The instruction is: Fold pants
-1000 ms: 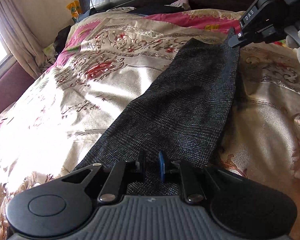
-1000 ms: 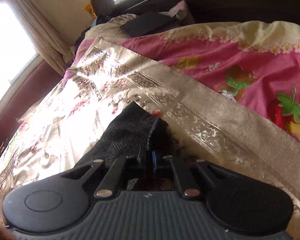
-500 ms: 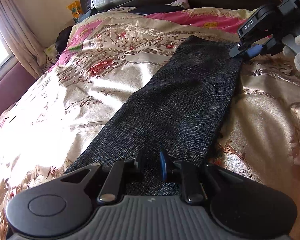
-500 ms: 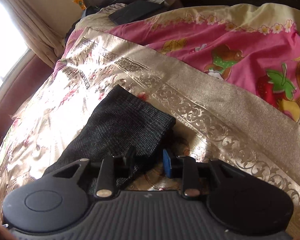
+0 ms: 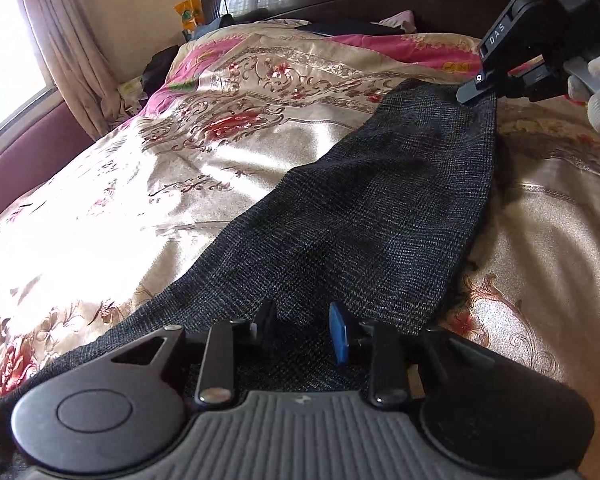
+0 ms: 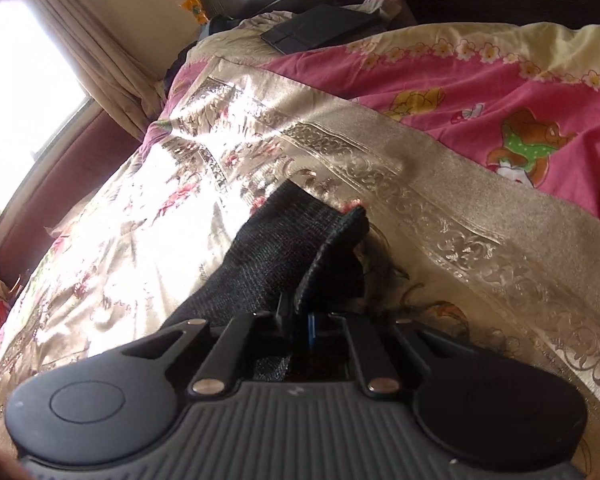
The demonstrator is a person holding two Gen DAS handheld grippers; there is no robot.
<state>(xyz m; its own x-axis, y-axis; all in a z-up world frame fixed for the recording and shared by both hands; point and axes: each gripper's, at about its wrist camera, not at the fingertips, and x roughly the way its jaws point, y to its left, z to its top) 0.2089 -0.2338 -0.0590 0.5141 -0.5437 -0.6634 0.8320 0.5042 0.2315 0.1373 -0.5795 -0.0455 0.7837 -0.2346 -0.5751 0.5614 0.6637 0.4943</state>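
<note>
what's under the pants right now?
The pants lie on a gold floral bedspread, which shows all around them. Whatever sits directly beneath the fabric is covered and cannot be seen.

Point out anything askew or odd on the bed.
Only the pants stand out: they lie diagonally across the bedspread, and the far corner is pinched up and curled over in the right gripper. No damage shows.
</note>
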